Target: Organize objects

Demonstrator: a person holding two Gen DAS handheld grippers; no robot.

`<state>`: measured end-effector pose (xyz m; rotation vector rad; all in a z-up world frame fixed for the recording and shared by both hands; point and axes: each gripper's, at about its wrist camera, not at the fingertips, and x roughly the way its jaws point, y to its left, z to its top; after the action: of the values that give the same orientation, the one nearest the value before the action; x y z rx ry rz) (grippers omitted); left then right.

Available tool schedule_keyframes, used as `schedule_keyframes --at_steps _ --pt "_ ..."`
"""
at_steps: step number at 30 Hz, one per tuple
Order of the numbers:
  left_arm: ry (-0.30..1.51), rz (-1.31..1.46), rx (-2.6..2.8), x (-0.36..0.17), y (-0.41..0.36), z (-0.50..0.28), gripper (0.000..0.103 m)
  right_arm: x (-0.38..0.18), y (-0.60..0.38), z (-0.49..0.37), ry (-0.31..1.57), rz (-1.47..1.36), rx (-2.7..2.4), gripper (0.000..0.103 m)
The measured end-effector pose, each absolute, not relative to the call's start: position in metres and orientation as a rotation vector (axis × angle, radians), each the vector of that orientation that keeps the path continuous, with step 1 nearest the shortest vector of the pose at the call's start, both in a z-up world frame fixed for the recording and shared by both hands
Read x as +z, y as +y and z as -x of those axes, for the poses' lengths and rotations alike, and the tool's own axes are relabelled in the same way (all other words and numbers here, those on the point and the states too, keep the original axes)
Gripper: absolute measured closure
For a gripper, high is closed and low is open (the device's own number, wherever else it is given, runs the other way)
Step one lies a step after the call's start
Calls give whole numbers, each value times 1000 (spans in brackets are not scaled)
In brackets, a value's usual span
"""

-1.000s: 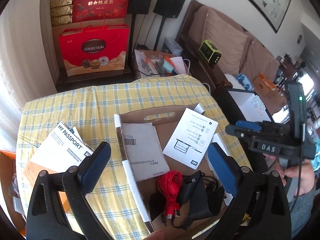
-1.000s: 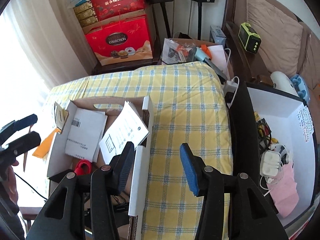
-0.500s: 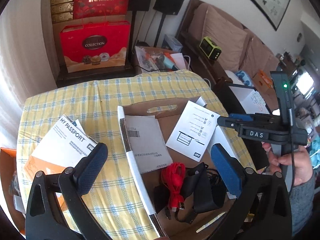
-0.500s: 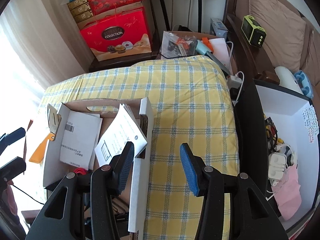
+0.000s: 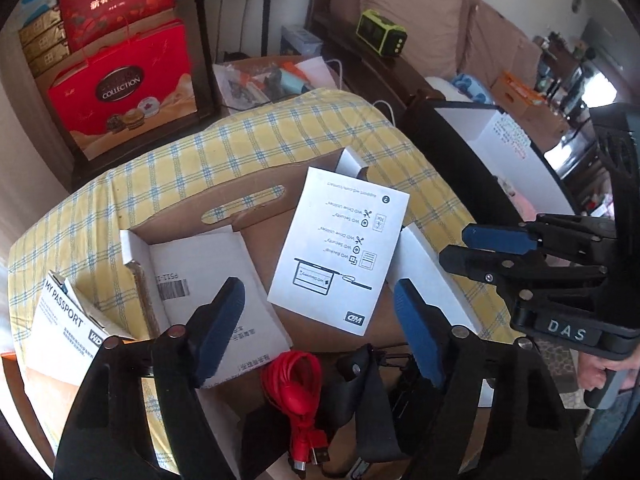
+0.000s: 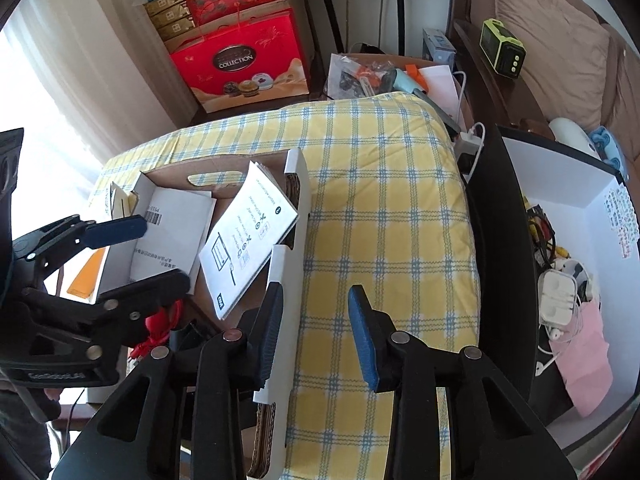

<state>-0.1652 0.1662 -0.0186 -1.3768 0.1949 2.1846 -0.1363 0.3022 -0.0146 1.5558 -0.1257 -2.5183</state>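
Both hands poised over the open cardboard box, nothing picked yet.
Left gripper and right gripper gape, released and empty; the leaflet just ahead of the left looks the likely next grab.

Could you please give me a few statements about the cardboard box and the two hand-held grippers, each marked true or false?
1. The left hand-held gripper is open and holds nothing. True.
2. The red cable lies on the checked tablecloth outside the cardboard box. False: it lies inside the cardboard box.
3. The instruction leaflet leans against the box's right wall. True.
4. The right hand-held gripper is shut on the leaflet. False: it is open, with one finger over the box's right wall.
5. The My Passport package lies inside the box. False: it sits outside, to its left.
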Motion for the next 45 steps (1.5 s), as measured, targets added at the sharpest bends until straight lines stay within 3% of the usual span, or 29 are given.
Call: schedule_keyframes --at_steps 13,18,24,27,31,39,45 --pt "328 1405 2127 -43 195 159 32 -17 294 109 -117 -1546 -2466 68" --pt "385 1443 2122 -52 201 163 57 -25 288 109 -95 -1561 -2452 69" --pt "416 1393 2096 -51 210 153 89 -34 285 111 -103 -1568 -2432 84" --pt "424 1369 2089 -46 212 150 99 -34 283 111 -103 -1562 -2429 88" --pt "405 1336 2084 -32 211 148 100 -34 283 111 -114 -1560 -2431 88" --pt "534 1225 2107 0 212 139 103 -34 284 112 -133 -1559 -2431 88" --pt "753 1183 2126 -2 207 135 103 -33 284 111 -136 -1557 -2431 88"
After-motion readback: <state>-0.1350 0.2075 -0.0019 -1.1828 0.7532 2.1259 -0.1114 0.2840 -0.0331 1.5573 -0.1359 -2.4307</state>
